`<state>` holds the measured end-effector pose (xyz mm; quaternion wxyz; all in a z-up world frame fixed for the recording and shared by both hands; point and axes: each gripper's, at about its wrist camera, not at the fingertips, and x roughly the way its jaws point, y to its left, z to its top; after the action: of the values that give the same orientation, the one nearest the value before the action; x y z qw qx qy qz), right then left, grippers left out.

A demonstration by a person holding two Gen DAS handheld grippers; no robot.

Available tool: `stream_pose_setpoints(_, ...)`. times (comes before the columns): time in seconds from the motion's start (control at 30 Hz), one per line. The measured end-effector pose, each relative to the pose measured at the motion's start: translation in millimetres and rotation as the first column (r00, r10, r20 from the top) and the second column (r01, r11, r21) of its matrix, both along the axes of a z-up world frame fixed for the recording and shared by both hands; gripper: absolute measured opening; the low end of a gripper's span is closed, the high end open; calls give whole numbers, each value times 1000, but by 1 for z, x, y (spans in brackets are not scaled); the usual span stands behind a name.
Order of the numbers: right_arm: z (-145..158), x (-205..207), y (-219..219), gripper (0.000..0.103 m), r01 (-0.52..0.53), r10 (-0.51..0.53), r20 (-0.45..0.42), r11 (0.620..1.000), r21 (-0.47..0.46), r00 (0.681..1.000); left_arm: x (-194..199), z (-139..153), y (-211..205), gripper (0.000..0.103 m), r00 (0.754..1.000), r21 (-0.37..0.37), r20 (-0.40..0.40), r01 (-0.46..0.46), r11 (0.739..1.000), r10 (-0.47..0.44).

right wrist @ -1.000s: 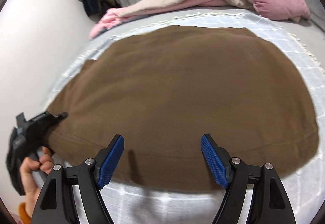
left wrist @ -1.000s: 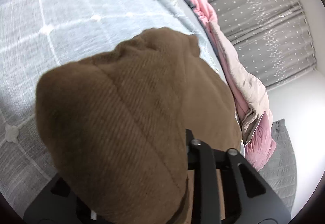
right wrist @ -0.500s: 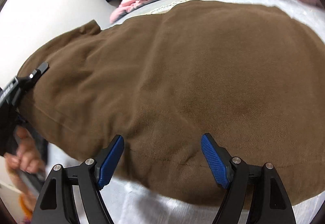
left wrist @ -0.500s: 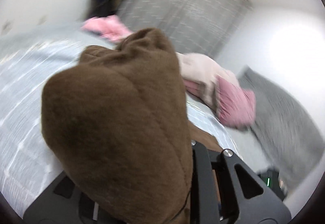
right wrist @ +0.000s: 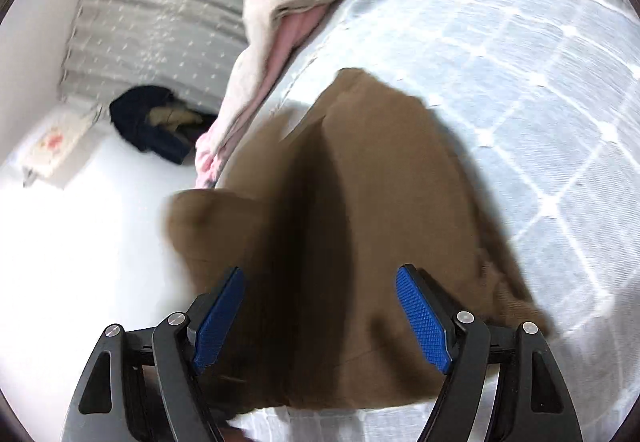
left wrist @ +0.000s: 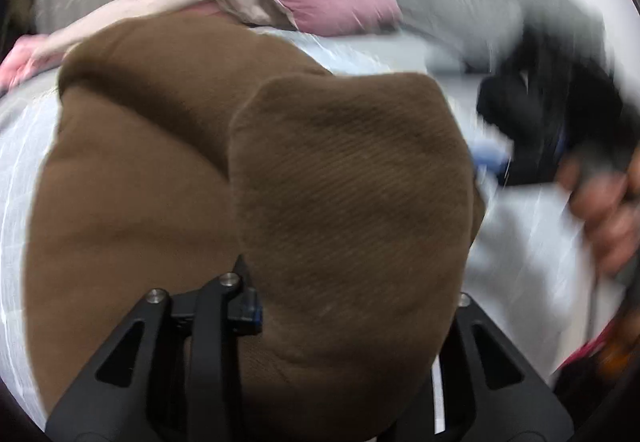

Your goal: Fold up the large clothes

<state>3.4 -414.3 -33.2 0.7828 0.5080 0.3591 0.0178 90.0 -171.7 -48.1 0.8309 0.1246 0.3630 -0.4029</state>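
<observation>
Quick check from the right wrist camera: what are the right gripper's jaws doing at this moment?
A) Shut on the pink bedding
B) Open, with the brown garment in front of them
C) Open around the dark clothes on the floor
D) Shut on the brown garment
B: the right gripper has its blue pads spread wide apart, gripping nothing, with the brown garment lying on the checked bedspread just ahead of them.

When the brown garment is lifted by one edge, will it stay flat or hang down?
Probably it hangs: the brown garment droops over the left gripper in a soft bulge. It also folds in deep creases on the bedspread, so it looks floppy. The ribbed cloth seems unlikely to slip.
</observation>
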Motion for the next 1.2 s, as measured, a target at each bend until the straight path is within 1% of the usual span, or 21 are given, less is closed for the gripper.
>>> stream_pose_setpoints(0.03,-1,0,0,80,-2,2,5,1000,15,1000,-9,0,-4,46,998,30,61,29,999,-31)
stream_pose_setpoints(0.1,-2,0,4,80,-11,10,7,999,34,1000,-14,8,-2,56,997,24,46,56,998,-57)
stream_pose_setpoints(0.13,-2,2,6,80,-17,17,9,999,45,1000,-17,16,3,61,997,-4,19,75,997,-75)
stream_pose_setpoints(0.23,-5,3,16,80,-36,35,11,997,74,999,-29,42,30,67,986,-111,-30,162,981,-166)
stream_pose_setpoints(0.33,-4,15,22,80,-59,58,10,994,93,998,-40,57,53,71,977,-141,-59,197,970,-207)
stream_pose_setpoints(0.4,-4,23,30,81,-74,74,3,993,97,997,-43,62,69,74,976,-160,-86,187,969,-202)
stream_pose_setpoints(0.47,-7,30,37,82,-87,89,-11,991,97,996,-39,69,88,79,982,-171,-111,130,977,-151)
stream_pose_setpoints(0.53,-12,33,47,83,-113,117,-46,990,85,992,-32,70,98,80,989,-157,-116,72,985,-91)
stream_pose_setpoints(0.6,-14,43,57,84,-132,136,-69,989,62,988,-20,70,113,80,994,-138,-108,-14,990,-1)
stream_pose_setpoints(0.67,-15,52,65,84,-138,141,-80,990,40,987,-15,58,130,80,991,-141,-109,-91,986,76)
stream_pose_setpoints(0.73,-15,59,71,83,-130,130,-87,991,-1,988,-2,43,143,80,979,-154,-148,-163,974,140)
stream_pose_setpoints(0.77,-13,62,76,80,-127,123,-86,991,-37,989,7,34,149,80,962,-150,-196,-220,964,189)
stream_pose_setpoints(0.8,-11,67,81,57,-125,118,-85,989,-84,989,16,28,150,80,950,-147,-227,-250,957,213)
stream_pose_setpoints(0.83,-8,71,86,29,-128,119,-80,986,-111,990,22,22,154,80,931,-150,-275,-287,946,239)
stream_pose_setpoints(0.87,-2,72,91,28,-118,111,-63,985,-124,992,25,19,158,80,918,-165,-308,-311,936,250)
stream_pose_setpoints(0.9,7,72,95,21,-98,94,-36,985,-142,995,25,19,162,80,910,-182,-326,-326,928,256)
stream_pose_setpoints(0.97,32,68,100,18,-56,65,42,980,-189,997,22,22,164,80,907,-211,-333,-339,917,258)
stream_pose_setpoints(1.0,53,63,102,17,-33,58,110,975,-220,992,19,26,164,80,913,-229,-321,-333,915,252)
stream_pose_setpoints(1.07,81,53,99,16,-7,62,203,965,-263,977,10,34,162,80,928,-255,-289,-313,915,237)
stream_pose_setpoints(1.13,91,45,86,16,17,52,234,960,-281,971,3,38,162,80,936,-269,-281,-290,918,213)
stream_pose_setpoints(1.2,82,38,59,16,48,7,229,971,-235,973,-3,37,157,81,938,-279,-290,-273,921,190)
